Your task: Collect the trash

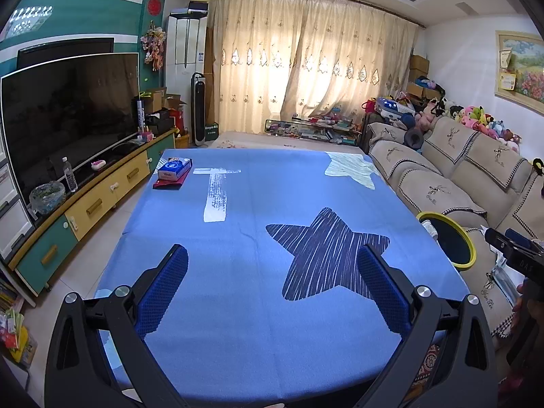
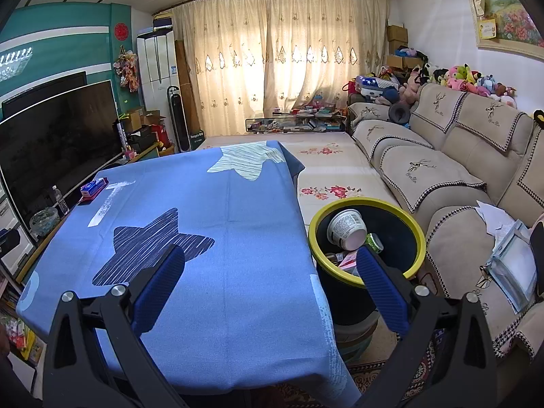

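I hold my left gripper level over the blue tablecloth, tongs apart and empty. My right gripper is also spread, holding nothing, beside the yellow-rimmed bin. Only the right view shows the white cup inside it. The tissue pack lettering is too blurred to read.
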Demonstrator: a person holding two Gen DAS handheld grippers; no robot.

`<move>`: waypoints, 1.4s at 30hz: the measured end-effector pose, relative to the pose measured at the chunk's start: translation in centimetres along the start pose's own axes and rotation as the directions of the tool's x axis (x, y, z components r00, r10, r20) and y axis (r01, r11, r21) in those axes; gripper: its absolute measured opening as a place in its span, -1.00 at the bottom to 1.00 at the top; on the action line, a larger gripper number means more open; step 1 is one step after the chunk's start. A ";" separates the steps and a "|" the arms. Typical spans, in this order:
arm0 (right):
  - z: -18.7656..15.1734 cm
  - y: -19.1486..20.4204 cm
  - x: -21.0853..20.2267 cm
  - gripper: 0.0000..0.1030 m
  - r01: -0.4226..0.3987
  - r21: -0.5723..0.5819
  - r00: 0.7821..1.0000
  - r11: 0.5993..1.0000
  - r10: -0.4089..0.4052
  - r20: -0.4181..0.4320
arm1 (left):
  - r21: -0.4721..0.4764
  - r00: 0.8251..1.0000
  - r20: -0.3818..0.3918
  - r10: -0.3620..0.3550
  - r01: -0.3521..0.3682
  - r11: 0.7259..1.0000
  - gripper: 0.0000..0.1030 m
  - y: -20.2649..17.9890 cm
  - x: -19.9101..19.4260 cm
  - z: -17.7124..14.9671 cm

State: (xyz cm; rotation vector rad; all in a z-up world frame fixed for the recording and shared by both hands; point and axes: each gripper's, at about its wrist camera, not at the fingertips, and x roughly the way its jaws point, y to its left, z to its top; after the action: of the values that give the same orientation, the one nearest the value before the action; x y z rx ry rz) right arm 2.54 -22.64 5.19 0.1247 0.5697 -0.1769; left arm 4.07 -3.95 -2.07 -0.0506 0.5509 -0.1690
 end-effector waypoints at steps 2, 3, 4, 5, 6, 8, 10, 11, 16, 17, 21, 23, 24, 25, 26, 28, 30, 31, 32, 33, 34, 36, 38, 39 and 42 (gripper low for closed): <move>-0.1 0.0 0.1 0.87 0.001 0.001 1.000 1.000 -0.001 -0.001 | 0.002 1.000 -0.001 0.000 0.000 1.000 0.91 -0.1 0.1 0.0; -0.1 0.0 0.2 0.87 0.001 0.002 1.000 1.000 -0.001 -0.002 | 0.001 1.000 -0.001 0.000 0.000 1.000 0.91 -0.1 0.0 0.0; -0.2 -0.1 0.1 0.87 0.000 0.002 1.000 1.000 0.000 -0.002 | 0.002 1.000 -0.002 -0.002 0.002 1.000 0.91 -0.1 0.1 -0.1; -0.2 -0.1 0.1 0.87 0.000 0.002 1.000 1.000 0.000 -0.001 | 0.002 1.000 -0.002 -0.001 0.001 1.000 0.91 -0.1 0.1 0.0; -0.2 -0.1 0.2 0.87 -0.001 0.001 1.000 1.000 0.001 -0.001 | 0.002 1.000 -0.003 0.000 0.001 1.000 0.91 -0.1 0.1 0.0; -0.2 -0.1 0.1 0.87 0.000 0.002 1.000 1.000 0.000 -0.002 | 0.001 1.000 -0.006 -0.004 0.004 1.000 0.91 -0.1 0.2 0.0; -0.2 -0.1 0.2 0.87 0.000 0.002 1.000 1.000 0.000 -0.002 | -0.001 1.000 -0.008 -0.005 0.005 1.000 0.91 0.0 0.3 0.0; -0.2 -0.1 0.1 0.87 0.000 0.002 1.000 1.000 0.000 -0.002 | -0.002 1.000 -0.008 -0.004 0.004 1.000 0.91 0.0 0.3 0.0; -0.2 -0.1 0.2 0.87 0.000 0.002 1.000 1.000 0.000 -0.003 | -0.001 1.000 -0.006 -0.001 0.001 1.000 0.91 0.1 0.3 0.1; -0.2 -0.1 0.2 0.87 0.000 0.002 1.000 1.000 0.000 -0.003 | 0.000 1.000 -0.007 -0.002 0.002 1.000 0.91 0.0 0.3 0.1; -0.2 -0.1 0.2 0.87 -0.001 0.001 1.000 1.000 0.001 -0.005 | 0.005 1.000 -0.008 -0.001 0.001 1.000 0.91 0.0 0.3 0.1; -0.2 -0.1 0.2 0.87 -0.001 0.002 1.000 1.000 0.001 -0.004 | 0.005 1.000 -0.008 -0.002 0.002 1.000 0.91 0.0 0.4 0.1; -0.2 -0.1 0.2 0.87 0.000 0.001 1.000 1.000 0.000 -0.005 | 0.004 1.000 -0.008 -0.001 0.001 1.000 0.91 0.0 0.3 0.0; -0.2 -0.1 0.2 0.87 -0.001 0.001 1.000 1.000 0.001 -0.005 | 0.004 1.000 -0.007 0.000 0.000 1.000 0.91 0.0 0.3 0.0; -0.2 -0.1 0.2 0.87 -0.001 0.002 1.000 1.000 0.001 -0.006 | 0.005 1.000 -0.007 0.000 0.000 1.000 0.91 0.0 0.3 0.1; -0.2 -0.1 0.2 0.87 -0.001 0.002 1.000 1.000 0.001 -0.005 | 0.006 1.000 -0.007 -0.001 0.001 1.000 0.91 0.0 0.3 0.0; -0.2 -0.1 0.2 0.87 -0.001 0.001 1.000 1.000 0.001 -0.006 | 0.010 1.000 -0.005 0.001 -0.001 1.000 0.91 0.0 0.4 0.0; -0.2 -0.1 0.2 0.87 -0.001 0.001 1.000 1.000 0.001 -0.006 | 0.011 1.000 -0.006 0.000 0.001 1.000 0.91 0.0 0.4 0.1; -0.2 -0.1 0.2 0.87 -0.001 0.002 1.000 1.000 0.001 -0.006 | 0.013 1.000 -0.006 -0.001 0.001 1.000 0.91 0.0 0.4 0.1; -0.2 -0.1 0.2 0.87 -0.001 0.002 1.000 1.000 0.001 -0.006 | 0.013 1.000 -0.007 -0.001 0.001 1.000 0.91 0.0 0.4 0.1; -0.2 -0.1 0.2 0.87 -0.001 0.002 1.000 1.000 0.001 -0.006 | 0.013 1.000 -0.008 -0.004 0.004 1.000 0.91 0.1 0.4 0.1; -0.2 -0.1 0.2 0.87 -0.001 0.002 1.000 1.000 0.001 -0.006 | 0.012 1.000 -0.011 -0.008 0.009 1.000 0.91 0.2 0.5 0.2; -0.1 -0.1 0.2 0.87 -0.001 0.002 1.000 1.000 0.001 -0.006 | 0.008 1.000 -0.011 -0.009 0.009 1.000 0.91 0.3 0.6 0.2; -0.1 -0.1 0.2 0.87 -0.001 0.002 1.000 1.000 0.001 -0.006 | 0.007 1.000 -0.011 -0.009 0.009 1.000 0.91 0.3 0.6 0.2; -0.2 -0.1 0.2 0.87 -0.001 0.002 1.000 1.000 0.001 -0.008 | 0.002 1.000 -0.012 -0.008 0.008 1.000 0.91 0.4 0.7 0.2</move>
State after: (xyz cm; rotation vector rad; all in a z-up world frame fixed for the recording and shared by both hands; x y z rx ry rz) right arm 2.60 -22.70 4.93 0.1274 0.5775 -0.1765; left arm 4.80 -3.63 -2.27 -0.0499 0.5626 -0.1776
